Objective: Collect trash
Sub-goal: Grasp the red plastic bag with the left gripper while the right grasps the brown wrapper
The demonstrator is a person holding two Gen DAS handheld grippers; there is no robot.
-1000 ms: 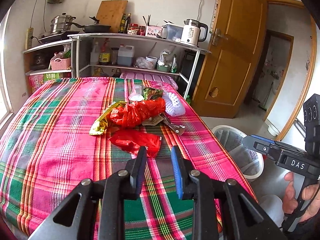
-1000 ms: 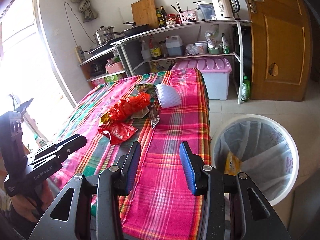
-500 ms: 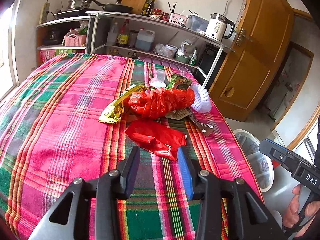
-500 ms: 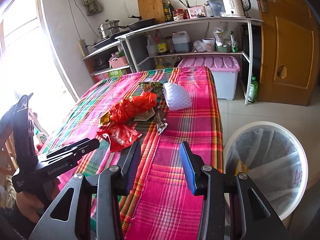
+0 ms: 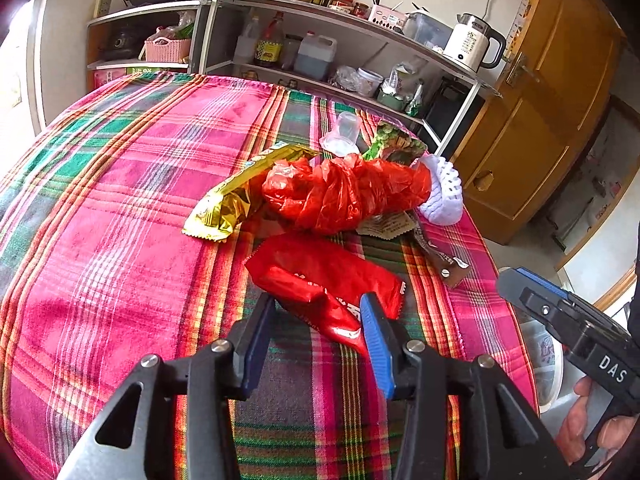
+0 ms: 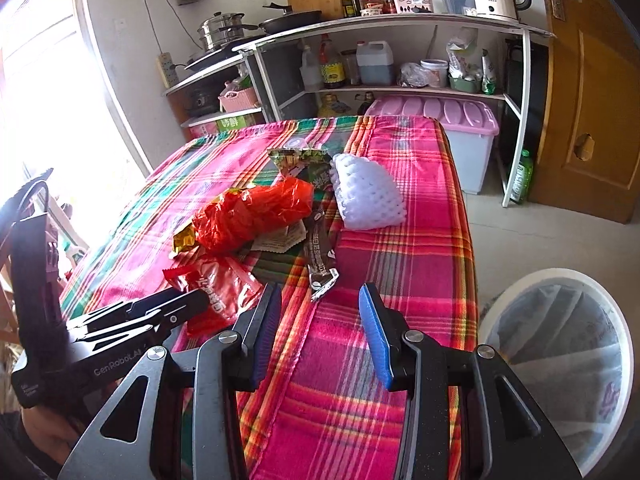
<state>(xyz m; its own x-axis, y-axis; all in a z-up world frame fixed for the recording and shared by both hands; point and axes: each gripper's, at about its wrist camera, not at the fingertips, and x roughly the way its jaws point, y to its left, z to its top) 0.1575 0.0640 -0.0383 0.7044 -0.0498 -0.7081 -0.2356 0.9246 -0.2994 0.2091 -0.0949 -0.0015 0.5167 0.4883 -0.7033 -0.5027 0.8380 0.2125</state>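
Left gripper [image 5: 318,322], jaws opening, straddles the near tip of a red foil wrapper [image 5: 320,276] without pinching it. Beyond lie a crumpled red plastic bag [image 5: 344,194], gold wrapper [image 5: 236,200] and white foam net [image 6: 366,190]. Right gripper [image 6: 320,320] hangs part-open, empty, over the plaid tablecloth [image 6: 420,248]; right of it, a lined white bin [image 6: 560,344].

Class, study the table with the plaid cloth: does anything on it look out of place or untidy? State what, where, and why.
Yes. A heap of litter lies mid-table on the plaid cloth: a crumpled red plastic bag, a gold wrapper, a red wrapper and a dark torn wrapper. All are empty or crumpled, yet the lined bin stands right beside the table.
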